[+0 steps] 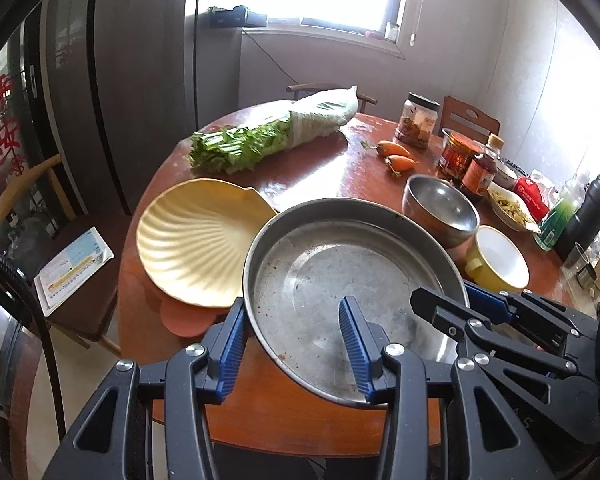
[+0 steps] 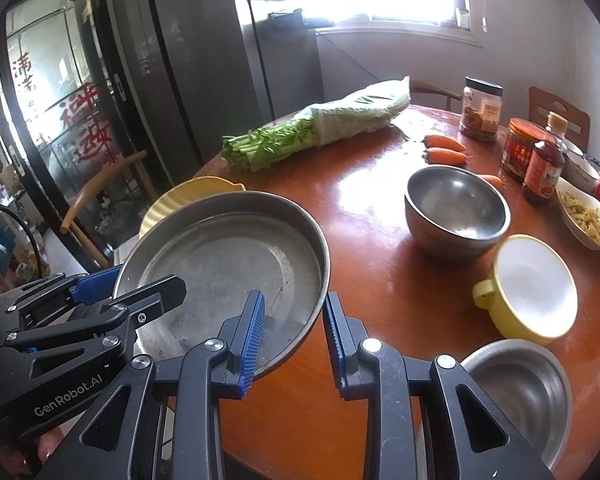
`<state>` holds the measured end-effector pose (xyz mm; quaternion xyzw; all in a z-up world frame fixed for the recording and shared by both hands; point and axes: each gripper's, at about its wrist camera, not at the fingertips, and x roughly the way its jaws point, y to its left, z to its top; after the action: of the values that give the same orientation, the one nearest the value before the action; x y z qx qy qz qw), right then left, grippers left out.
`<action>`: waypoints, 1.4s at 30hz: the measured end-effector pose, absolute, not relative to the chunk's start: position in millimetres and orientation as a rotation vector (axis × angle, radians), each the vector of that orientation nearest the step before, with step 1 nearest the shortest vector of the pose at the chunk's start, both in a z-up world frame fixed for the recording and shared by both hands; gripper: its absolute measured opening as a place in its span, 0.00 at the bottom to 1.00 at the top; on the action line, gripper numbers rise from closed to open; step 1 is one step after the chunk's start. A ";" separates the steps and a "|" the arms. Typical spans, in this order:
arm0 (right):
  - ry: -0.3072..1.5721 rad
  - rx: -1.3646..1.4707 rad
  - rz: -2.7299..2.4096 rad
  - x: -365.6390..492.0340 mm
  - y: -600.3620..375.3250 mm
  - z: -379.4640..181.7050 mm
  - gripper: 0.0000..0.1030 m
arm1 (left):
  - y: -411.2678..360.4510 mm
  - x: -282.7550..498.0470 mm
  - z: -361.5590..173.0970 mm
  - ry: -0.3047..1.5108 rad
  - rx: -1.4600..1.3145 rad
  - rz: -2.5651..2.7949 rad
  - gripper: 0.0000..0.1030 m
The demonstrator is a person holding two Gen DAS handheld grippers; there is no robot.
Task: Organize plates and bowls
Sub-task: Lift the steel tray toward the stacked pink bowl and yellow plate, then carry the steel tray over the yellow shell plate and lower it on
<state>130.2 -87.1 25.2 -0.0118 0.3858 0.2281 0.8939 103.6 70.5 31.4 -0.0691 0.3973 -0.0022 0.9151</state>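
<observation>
Both claws have hold of the big steel pan (image 1: 352, 280), one on each side of its rim: the left claw (image 1: 296, 344) straddles the near-left wall, one pad outside and one inside, and the right claw (image 2: 294, 340) is pinched narrow on the opposite wall. The pan sits tilted over the near edge of the round bench (image 2: 364, 184), overlapping a yellow shell plate (image 1: 192, 240). Behind it stand a steel bowl (image 2: 456, 208) and a yellow cup (image 2: 532, 288), with a small steel bowl (image 2: 528, 396) nearest the right claw. Greens (image 1: 260, 136), carrots (image 2: 444, 148) and jars (image 2: 480, 108) lie farther back.
</observation>
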 end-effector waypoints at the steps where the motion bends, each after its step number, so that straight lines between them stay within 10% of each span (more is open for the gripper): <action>1: 0.797 -0.021 0.479 130.9 -84.8 27.0 0.30 | 73.3 103.6 33.1 0.814 -0.142 0.000 0.44; 26: 0.658 -0.066 0.579 176.0 -11.6 91.2 0.30 | 135.5 128.4 86.6 0.700 -0.118 0.108 0.44; 42: 0.790 -0.126 0.582 211.7 38.7 34.9 0.30 | 172.8 162.9 42.5 0.740 -0.133 0.140 0.44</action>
<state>211.7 38.7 34.9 -0.0606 0.3790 0.2793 0.8802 162.9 172.8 42.5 -0.0649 0.3612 0.0684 0.9277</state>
